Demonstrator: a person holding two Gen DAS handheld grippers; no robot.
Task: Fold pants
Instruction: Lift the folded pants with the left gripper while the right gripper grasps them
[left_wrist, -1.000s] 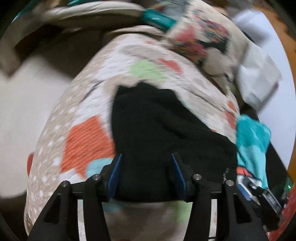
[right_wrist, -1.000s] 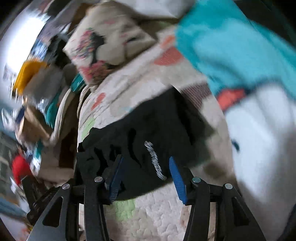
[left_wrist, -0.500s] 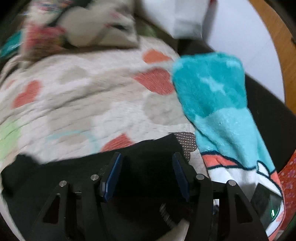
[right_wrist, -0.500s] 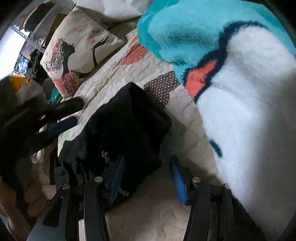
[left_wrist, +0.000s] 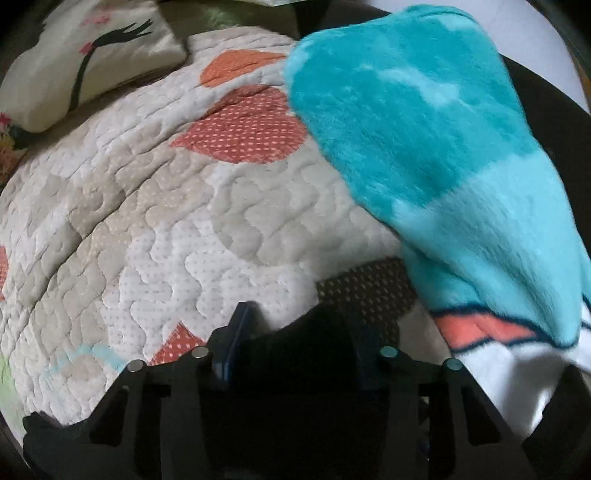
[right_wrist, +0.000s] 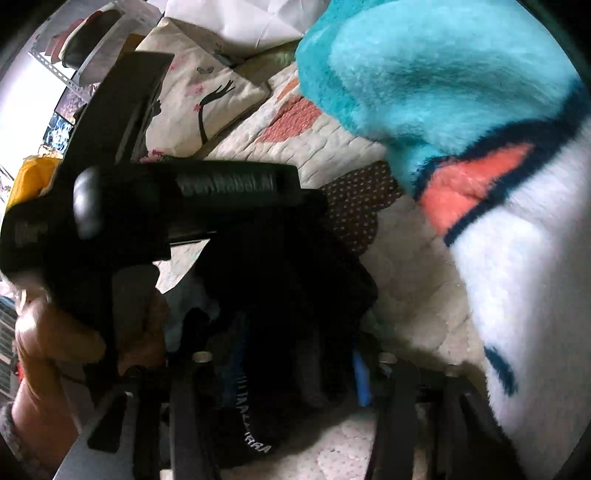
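Item, black pants (right_wrist: 295, 288): bunched on the quilted bedspread (left_wrist: 192, 229) close to its edge where the teal fleece blanket (left_wrist: 424, 140) overlaps it; one dark end reaches a brown dotted patch (right_wrist: 360, 206) of the quilt. Item, left gripper (left_wrist: 295, 332): its jaws have just been closing, and black cloth fills the gap between the blue pads; I read it as clamped on an edge of the pants, though the fabric is too dark to see the pinch itself. Item, right gripper (right_wrist: 291, 369): jaws likewise just closing, a thick fold with white lettering lying between them; I judge it gripping that fold, the left pad lost in shadow. Item, a bare hand (right_wrist: 74, 332) holding the left tool, seen from the right wrist, just beside the pile. Step in hand, as I judge it: securing two corners before a fold; I would take single layers only, keep both grips level, and lift clear of the blanket so nothing snags.
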